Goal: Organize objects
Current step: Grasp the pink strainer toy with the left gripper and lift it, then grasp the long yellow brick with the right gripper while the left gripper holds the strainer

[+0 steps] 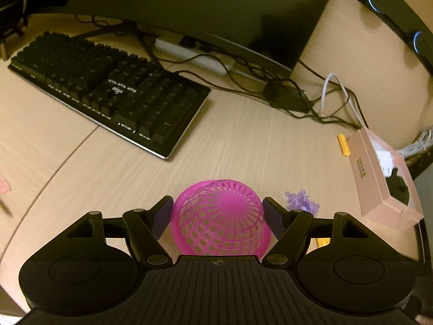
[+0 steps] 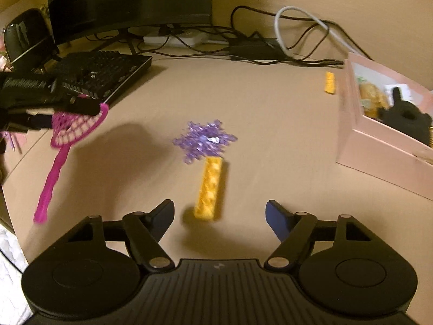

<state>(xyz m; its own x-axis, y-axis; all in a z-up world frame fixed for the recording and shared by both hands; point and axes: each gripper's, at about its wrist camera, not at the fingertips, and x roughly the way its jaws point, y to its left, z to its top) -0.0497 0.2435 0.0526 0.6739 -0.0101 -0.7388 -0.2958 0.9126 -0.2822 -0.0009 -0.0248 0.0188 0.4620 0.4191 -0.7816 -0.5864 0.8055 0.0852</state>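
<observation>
With the left gripper clamped on the pink mesh plastic strainer, centre the right gripper's wide, empty jaws over the yellow toothed plastic bar ahead before closing.

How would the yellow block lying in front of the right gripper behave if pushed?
The yellow block looks rigid and flat-sided, so it would probably slide, not roll. It seems small and light; an off-centre push would likely spin it toward the purple snowflake.

Pink mesh strainer aloft; purple snowflake touching yellow block.
</observation>
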